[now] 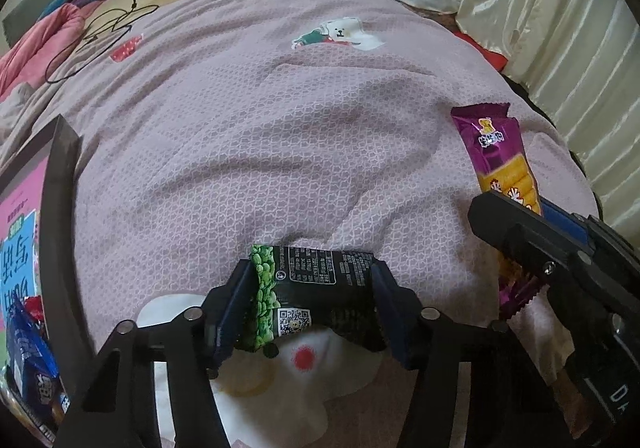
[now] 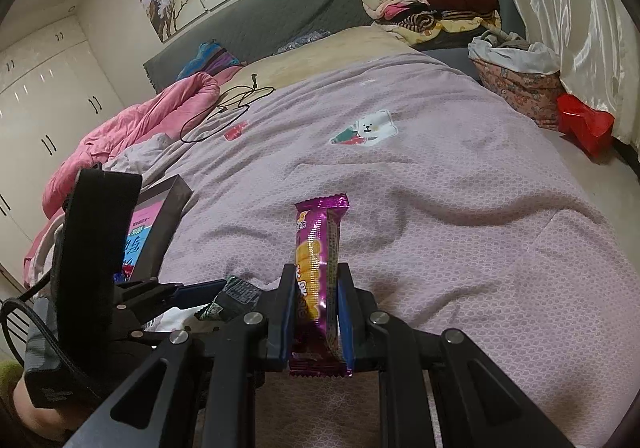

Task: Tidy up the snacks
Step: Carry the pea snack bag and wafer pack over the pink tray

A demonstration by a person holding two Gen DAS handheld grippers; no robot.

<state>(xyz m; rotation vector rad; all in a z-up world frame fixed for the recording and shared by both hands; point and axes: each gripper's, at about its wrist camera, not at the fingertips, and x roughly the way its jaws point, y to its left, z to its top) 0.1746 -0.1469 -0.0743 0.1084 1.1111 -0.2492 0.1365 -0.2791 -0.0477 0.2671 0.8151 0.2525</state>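
A green-and-black pea snack packet [image 1: 316, 288] sits between the blue-padded fingers of my left gripper [image 1: 311, 272], which is shut on it just above the mauve bed cover. Seen from the right wrist, the same packet [image 2: 234, 294] pokes out beside the left gripper [image 2: 192, 294]. My right gripper [image 2: 316, 276] is shut on a long purple snack bar [image 2: 320, 232], which stands up between its fingers. That bar [image 1: 496, 151] also shows at the right of the left wrist view. A dark-rimmed box [image 1: 60, 183] with a pink lining lies at the left with blue packets inside.
The mauve quilt [image 2: 440, 207] covers the bed. A black cable [image 2: 224, 115] and a pink blanket [image 2: 132, 135] lie at the far left. Folded clothes [image 2: 436, 3] are piled at the headboard. A red bag [image 2: 584, 123] and a curtain [image 2: 560, 7] bound the right side.
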